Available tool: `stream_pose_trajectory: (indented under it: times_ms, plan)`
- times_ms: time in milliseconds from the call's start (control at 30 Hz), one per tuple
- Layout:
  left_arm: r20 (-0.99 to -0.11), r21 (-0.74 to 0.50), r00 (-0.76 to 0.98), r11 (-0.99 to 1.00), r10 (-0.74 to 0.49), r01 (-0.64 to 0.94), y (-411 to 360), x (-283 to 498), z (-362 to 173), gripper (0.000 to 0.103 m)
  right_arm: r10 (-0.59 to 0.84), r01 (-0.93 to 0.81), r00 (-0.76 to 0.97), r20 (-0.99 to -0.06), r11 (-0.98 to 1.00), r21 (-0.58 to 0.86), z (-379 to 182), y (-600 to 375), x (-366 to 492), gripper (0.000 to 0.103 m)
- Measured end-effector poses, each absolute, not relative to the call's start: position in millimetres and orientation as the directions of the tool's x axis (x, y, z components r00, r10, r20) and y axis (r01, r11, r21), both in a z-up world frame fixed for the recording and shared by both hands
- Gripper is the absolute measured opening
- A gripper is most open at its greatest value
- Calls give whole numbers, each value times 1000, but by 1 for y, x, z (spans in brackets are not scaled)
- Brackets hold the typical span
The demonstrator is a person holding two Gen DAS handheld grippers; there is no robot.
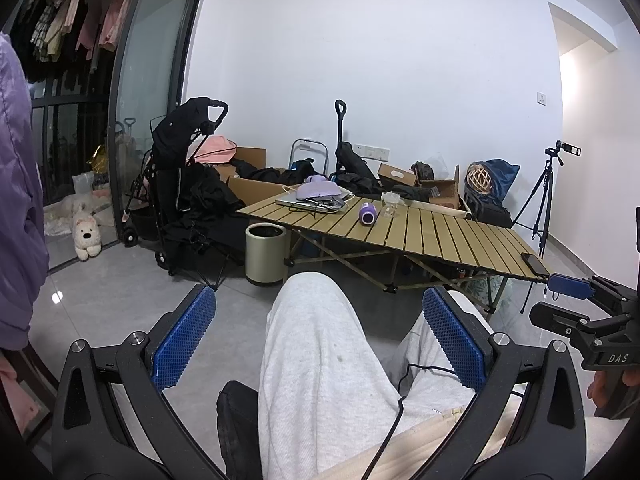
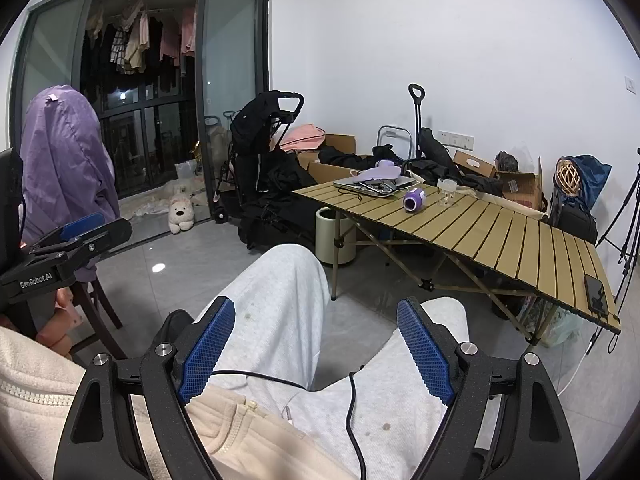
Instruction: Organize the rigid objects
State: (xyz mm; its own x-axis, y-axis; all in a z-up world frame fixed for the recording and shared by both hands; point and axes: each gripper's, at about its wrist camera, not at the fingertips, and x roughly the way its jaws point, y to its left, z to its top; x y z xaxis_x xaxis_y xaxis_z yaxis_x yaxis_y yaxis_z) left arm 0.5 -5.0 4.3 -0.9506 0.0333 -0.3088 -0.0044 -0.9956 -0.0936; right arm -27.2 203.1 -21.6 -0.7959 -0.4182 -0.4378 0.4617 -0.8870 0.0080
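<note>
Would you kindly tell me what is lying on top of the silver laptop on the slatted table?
On the laptop lie a flat lilac item and dark cables and small things. Most of the lid is covered, so anything beneath them is hidden.

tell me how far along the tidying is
Nothing looks done. The purple round gadget, clear cup, laptop pile and phone lie scattered on the slatted table. Left gripper and right gripper are open, empty, over the person's lap. All sorting remains.
</note>
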Motion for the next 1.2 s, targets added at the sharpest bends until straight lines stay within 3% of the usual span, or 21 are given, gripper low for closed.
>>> stream_pose_trajectory:
  times_ms: [1200]
  plan:
    - [-308,-92,-951,-996,31,-3,-2,-1,0,103,-415,460,-798,-438,-888,3,-21,204,-27,88]
